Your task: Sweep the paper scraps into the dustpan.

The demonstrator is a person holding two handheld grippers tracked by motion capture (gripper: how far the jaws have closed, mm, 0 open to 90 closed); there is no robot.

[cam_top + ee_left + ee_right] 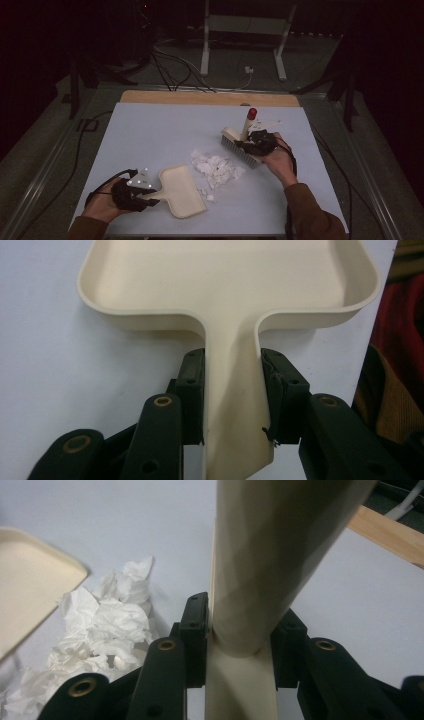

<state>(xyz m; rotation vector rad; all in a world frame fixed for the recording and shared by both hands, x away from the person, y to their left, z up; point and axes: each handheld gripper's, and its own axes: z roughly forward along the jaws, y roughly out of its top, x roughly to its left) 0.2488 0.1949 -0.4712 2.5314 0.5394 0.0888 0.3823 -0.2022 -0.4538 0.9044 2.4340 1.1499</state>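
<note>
My left tool [150, 196] clamps the dustpan's [182, 191] handle nearest me, pan flat on the desk [150, 135] just ahead. My right tool [248, 143] grips the brush [241, 145]. The torn paper [216, 167] lies between them. I judge sweeping is about to begin; next I must draw the bristles through the pile toward the pan.

Tool [232, 395] clamped on cream dustpan [230, 285] handle, white table [60, 370]
</note>
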